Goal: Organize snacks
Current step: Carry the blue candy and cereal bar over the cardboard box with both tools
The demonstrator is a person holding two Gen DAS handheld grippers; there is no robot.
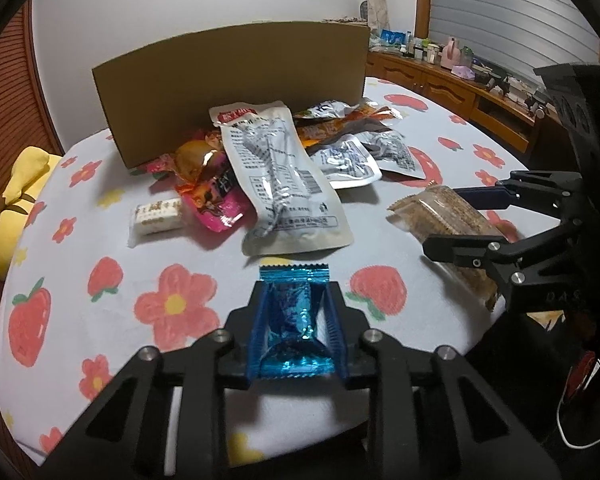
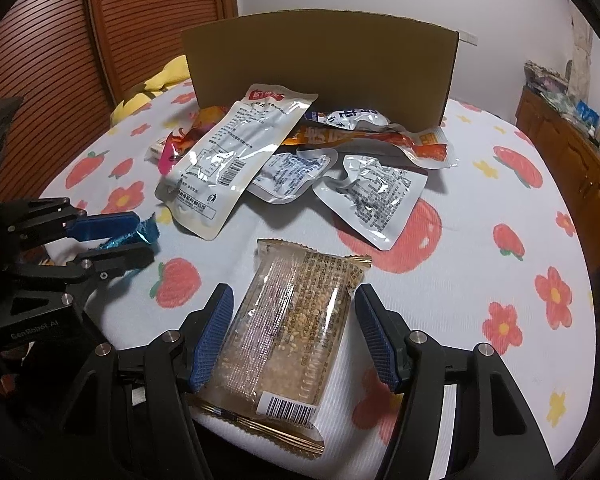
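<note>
Item one, far left: a yellow soft cushion (image 1: 18,196) at the edge of my white tabletop printed with red strawberries and flowers (image 1: 172,304).

Item two: a small white wrapped candy block (image 1: 156,220), lying flat just left of the pile.

Item three: my left gripper (image 1: 296,320), its blue ribbed pads pinched onto a shiny blue foil candy wrapper (image 1: 290,312). The wrapper's crimped end sticks out past the fingertips, near the front edge of the table.

Item four: the snack pile, mid-table, against the front of an upright brown cardboard box (image 1: 232,88). It contains a pink and orange foil packet (image 1: 210,196); a long silver-white vacuum pouch with black print and a barcode (image 1: 284,184) lying across the top; two smaller silver pouches (image 2: 370,196) to its right; and an orange printed packet (image 2: 380,138) behind those, closest to the box.

Item five: my right gripper (image 2: 292,332), jaws parted to a middling width. A clear-wrapped brown sesame bar with gold crimped ends and a barcode (image 2: 288,328) lies flat on the cloth between the pads. The left pad sits right at its edge, the right pad stands apart from it, so it is not gripped.

Item six, far right: a wooden sideboard (image 1: 452,88) along the wall, crowded with small bottles.
</note>
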